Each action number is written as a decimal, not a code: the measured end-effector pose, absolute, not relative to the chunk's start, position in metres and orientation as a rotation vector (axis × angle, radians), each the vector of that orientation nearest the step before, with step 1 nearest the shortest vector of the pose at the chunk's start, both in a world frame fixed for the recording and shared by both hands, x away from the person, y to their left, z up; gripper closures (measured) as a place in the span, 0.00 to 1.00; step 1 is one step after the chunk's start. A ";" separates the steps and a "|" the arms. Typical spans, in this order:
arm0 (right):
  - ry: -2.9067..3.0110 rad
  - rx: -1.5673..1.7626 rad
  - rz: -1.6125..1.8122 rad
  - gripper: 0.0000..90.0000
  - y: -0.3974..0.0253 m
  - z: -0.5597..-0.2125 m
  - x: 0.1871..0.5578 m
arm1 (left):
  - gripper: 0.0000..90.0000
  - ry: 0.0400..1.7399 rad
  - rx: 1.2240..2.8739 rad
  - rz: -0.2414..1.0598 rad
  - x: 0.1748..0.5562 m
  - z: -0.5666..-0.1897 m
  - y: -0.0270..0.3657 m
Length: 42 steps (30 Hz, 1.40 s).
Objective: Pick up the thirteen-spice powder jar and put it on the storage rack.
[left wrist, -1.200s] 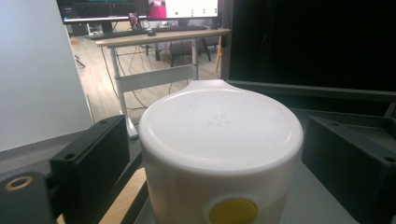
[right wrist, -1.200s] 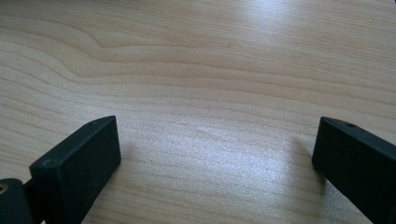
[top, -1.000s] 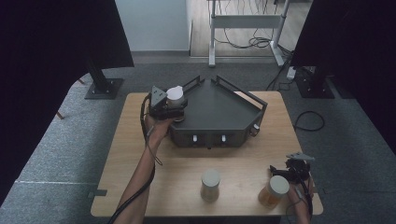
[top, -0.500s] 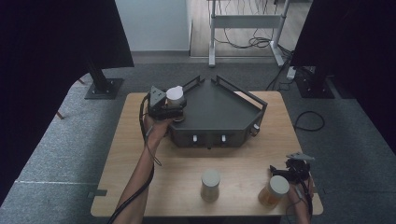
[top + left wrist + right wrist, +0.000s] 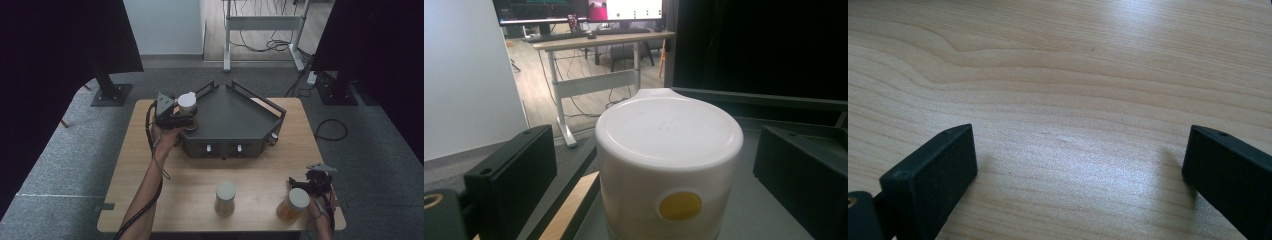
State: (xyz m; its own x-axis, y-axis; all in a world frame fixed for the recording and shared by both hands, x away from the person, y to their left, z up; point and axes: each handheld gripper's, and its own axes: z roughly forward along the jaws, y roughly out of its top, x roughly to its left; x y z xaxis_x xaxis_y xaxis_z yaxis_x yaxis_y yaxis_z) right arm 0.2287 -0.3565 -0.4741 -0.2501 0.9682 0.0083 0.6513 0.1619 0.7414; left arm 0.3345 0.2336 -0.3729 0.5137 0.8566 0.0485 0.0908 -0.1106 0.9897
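While the left hand-held gripper (image 5: 184, 116), jaws spread around the white-lidded jar (image 5: 669, 167), sits upper left, lower it squarely onto the black tray (image 5: 235, 117); right hand-held gripper (image 5: 306, 186) idles, jaws apart.

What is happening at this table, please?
A person works with tongs in each hand. The left tongs are around a white-lidded jar at the left corner of the dark tray, with the jaws apart on either side of it. The right tongs are open over bare wood of the table, beside an amber jar. Another jar stands at the table's front middle.
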 end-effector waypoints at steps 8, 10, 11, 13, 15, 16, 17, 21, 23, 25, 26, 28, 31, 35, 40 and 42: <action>1.969 1.532 0.881 0.00 -0.356 -0.474 0.229 | 0.04 0.841 1.549 0.799 0.328 -0.373 0.238; 1.970 1.531 0.881 0.00 -0.356 -0.474 0.229 | 0.04 0.841 1.551 0.803 0.326 -0.373 0.239; 1.970 1.531 0.881 0.00 -0.356 -0.474 0.229 | 0.04 0.841 1.551 0.801 0.325 -0.373 0.241; 1.970 1.530 0.882 0.00 -0.357 -0.474 0.229 | 0.04 0.841 1.549 0.799 0.324 -0.373 0.242; 1.970 1.530 0.881 0.00 -0.357 -0.474 0.229 | 0.04 0.844 1.547 0.797 0.321 -0.374 0.243; 1.969 1.531 0.882 0.00 -0.356 -0.474 0.229 | 0.04 0.847 1.548 0.796 0.319 -0.375 0.245; 1.969 1.531 0.882 0.00 -0.356 -0.474 0.229 | 0.04 0.847 1.548 0.796 0.319 -0.375 0.245; 1.969 1.530 0.881 0.00 -0.356 -0.474 0.229 | 0.04 0.862 1.540 0.791 0.315 -0.377 0.249; 1.969 1.532 0.882 0.00 -0.356 -0.474 0.229 | 0.04 0.866 1.533 0.786 0.313 -0.378 0.251; 1.969 1.532 0.882 0.00 -0.356 -0.474 0.229 | 0.04 0.867 1.537 0.787 0.312 -0.378 0.253; 1.969 1.532 0.882 0.00 -0.356 -0.474 0.229 | 0.04 0.868 1.539 0.787 0.309 -0.378 0.255; 1.969 1.532 0.881 0.00 -0.356 -0.474 0.229 | 0.04 0.870 1.538 0.787 0.308 -0.378 0.255; 1.969 1.532 0.882 0.00 -0.356 -0.474 0.229 | 0.04 0.874 1.538 0.787 0.305 -0.378 0.258; 1.969 1.532 0.882 0.00 -0.356 -0.474 0.229 | 0.04 0.875 1.533 0.782 0.300 -0.378 0.261; 1.969 1.532 0.882 0.00 -0.356 -0.474 0.229 | 0.04 0.868 1.536 0.778 0.295 -0.378 0.263; 1.969 1.532 0.882 0.00 -0.356 -0.474 0.229 | 0.04 0.865 1.540 0.778 0.293 -0.378 0.264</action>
